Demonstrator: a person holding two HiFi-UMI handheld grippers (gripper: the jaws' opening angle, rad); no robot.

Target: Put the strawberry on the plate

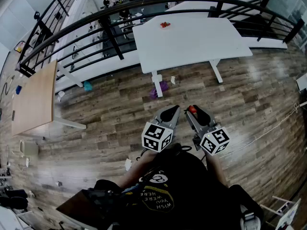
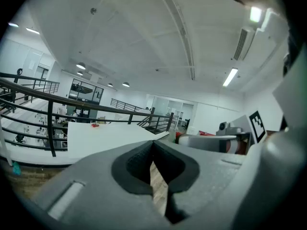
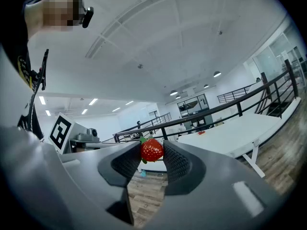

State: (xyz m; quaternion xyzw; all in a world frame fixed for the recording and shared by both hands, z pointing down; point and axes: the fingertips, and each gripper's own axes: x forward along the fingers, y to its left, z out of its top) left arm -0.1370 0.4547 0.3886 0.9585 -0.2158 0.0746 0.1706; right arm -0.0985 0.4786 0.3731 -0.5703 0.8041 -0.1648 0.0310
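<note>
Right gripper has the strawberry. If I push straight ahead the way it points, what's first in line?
Nothing close to the right gripper and strawberry: open air over the wood floor, then probably the near end of the white table. Depth is unclear.

Red strawberry point(image 3: 152, 150), green-leafed, pinched between jaws

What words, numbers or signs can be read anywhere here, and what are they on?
"WISH YOU WERE HERE": on the person's dark shirt, seen upside down.
The cube on the left tool and the cube on the right tool: black-and-white square patterns, no letters.
Everything else: no legible text.
</note>
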